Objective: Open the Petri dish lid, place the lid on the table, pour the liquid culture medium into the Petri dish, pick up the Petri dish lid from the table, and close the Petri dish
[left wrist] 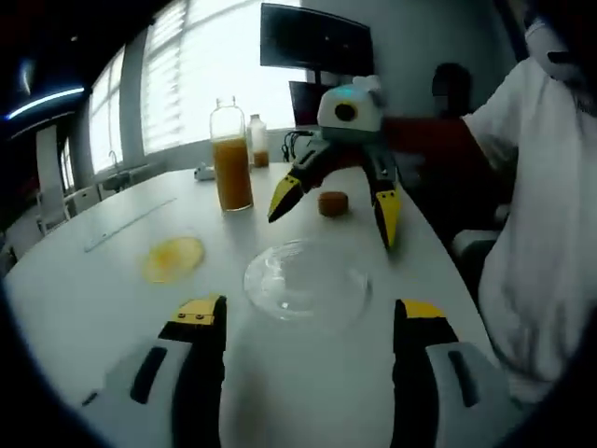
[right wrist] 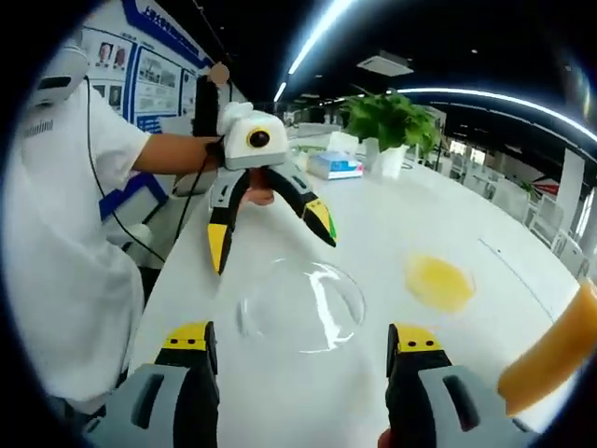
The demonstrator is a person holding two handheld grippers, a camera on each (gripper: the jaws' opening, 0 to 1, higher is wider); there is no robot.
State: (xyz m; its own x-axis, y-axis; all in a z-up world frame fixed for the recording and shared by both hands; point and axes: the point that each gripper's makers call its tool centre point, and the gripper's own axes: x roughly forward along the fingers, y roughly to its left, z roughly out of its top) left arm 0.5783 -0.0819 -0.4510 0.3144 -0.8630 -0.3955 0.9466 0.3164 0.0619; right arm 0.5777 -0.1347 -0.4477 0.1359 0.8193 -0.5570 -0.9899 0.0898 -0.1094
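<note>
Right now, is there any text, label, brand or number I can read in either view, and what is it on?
None can be read.
Wall posters, right gripper view: panels of print and pictures, too small and blurred to read.
Bottle of orange liquid, left gripper view: no label visible.
Small bottle behind it: too blurred to tell.
Blue box near the plant: any print is illegible.

office | long white table [right wrist: 410, 224] | monitor [left wrist: 315, 39] | wall posters [right wrist: 140, 75] | potted plant [right wrist: 392, 119]
</note>
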